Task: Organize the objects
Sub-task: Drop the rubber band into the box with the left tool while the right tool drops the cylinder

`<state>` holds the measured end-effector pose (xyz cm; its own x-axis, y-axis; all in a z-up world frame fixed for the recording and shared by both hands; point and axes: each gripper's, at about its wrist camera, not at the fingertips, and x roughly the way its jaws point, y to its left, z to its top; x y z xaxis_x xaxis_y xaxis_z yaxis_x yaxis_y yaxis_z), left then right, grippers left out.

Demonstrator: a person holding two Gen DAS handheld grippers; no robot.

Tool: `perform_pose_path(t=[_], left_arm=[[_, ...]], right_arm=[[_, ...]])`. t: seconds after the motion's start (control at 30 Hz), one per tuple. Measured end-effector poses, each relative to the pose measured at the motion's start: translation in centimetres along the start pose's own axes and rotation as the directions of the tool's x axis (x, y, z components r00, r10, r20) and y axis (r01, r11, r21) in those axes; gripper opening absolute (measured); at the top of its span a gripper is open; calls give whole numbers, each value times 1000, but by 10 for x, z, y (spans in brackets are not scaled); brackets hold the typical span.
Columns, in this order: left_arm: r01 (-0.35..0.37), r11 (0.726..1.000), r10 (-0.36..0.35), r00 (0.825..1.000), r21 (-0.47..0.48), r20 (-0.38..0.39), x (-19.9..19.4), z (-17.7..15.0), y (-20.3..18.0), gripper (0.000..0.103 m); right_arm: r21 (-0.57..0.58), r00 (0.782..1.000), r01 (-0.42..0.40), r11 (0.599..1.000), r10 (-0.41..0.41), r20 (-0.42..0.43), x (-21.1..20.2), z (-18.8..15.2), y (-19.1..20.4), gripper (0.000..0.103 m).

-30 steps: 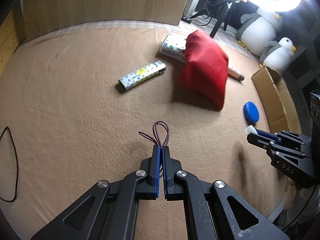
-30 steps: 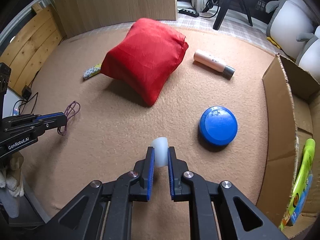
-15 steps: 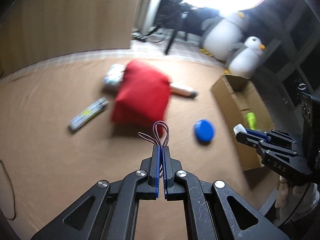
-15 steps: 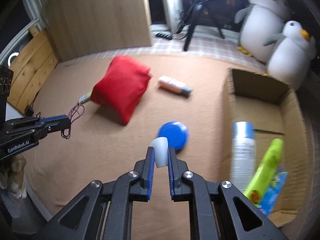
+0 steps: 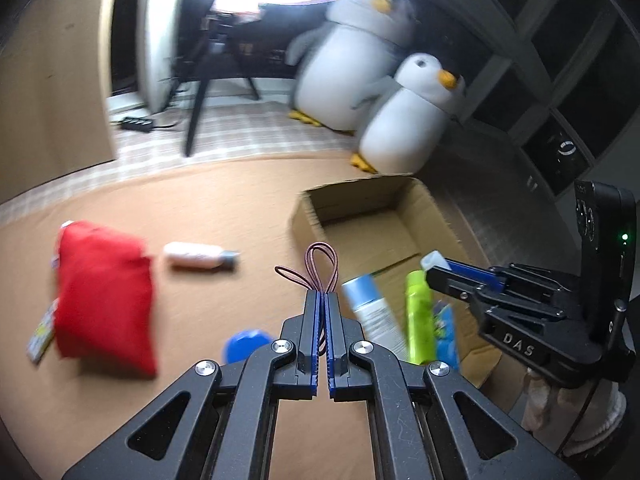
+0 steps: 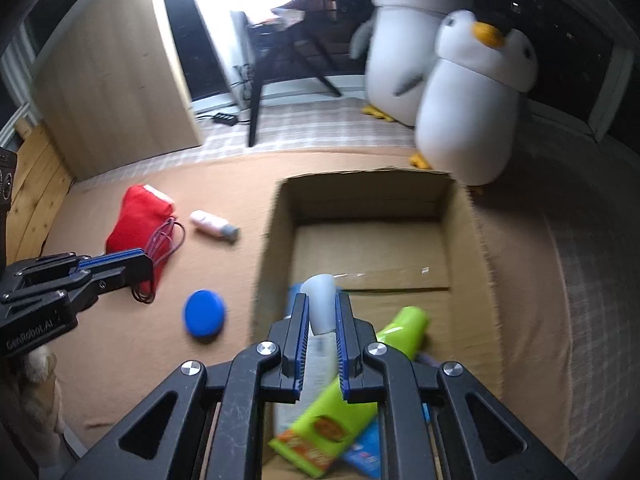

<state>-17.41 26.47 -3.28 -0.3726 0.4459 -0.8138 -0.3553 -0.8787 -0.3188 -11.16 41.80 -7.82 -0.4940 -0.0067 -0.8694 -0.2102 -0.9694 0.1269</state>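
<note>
**Left gripper** point(image 5: 323, 300): clenched on a loop of thin maroon elastic cord point(image 5: 316, 264), which sticks out past the tips. In the right wrist view it hangs above the carpet, left of the box, with the cord dangling in front of the red pouch point(image 6: 138, 232).

**Right gripper** point(image 6: 322, 312): clamped on a small translucent white cap point(image 6: 320, 300), held over the near end of the cardboard box point(image 6: 272, 240).

**Cardboard box**: open-topped, on the tan carpet point(image 6: 224, 184), two plush penguins point(image 6: 468, 96) behind it. Already inside, at the near end: a lime-green bottle point(image 6: 360, 376), a white tube with a pale-blue end point(image 5: 370, 304) and a flat blue packet point(image 6: 364, 452). The far half of the floor is bare.

**Still loose on the carpet**: the red pouch, a pink bottle with a grey cap point(image 6: 212, 224), a round blue lid point(image 6: 204, 314), and a patterned item partly hidden by the pouch point(image 5: 42, 328).

**Step in hand, as judged**: both held items are headed for the box.

**Handling notes**:
- The cap is light and will likely bounce; lower it close to the box floor or into a gap beside the bottle before letting go.
- The cord is limp and may cling to the ribbed pads; carry it fully past the box wall, then release.
- Keep the two grippers apart over the opening; unload one at a time.
</note>
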Motion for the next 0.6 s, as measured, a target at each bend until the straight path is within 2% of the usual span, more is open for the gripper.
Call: perform_pose_path(t=[0.33,0.53,0.6], left_arm=[[-6,999,8,999,41,-40,52,25,-43,2],[1,999,1,999,47,-53,67,31,-46,2],[10,998,-6,998,62,-68,70,32,-47,8]], right_arm=[[48,1000,16,999,-15,-16,19,6,-37,12],[49,999,28,998,-27,-16,23,7,-43,25],[51,999,29,998,-28,-20,24,7,-44,31]])
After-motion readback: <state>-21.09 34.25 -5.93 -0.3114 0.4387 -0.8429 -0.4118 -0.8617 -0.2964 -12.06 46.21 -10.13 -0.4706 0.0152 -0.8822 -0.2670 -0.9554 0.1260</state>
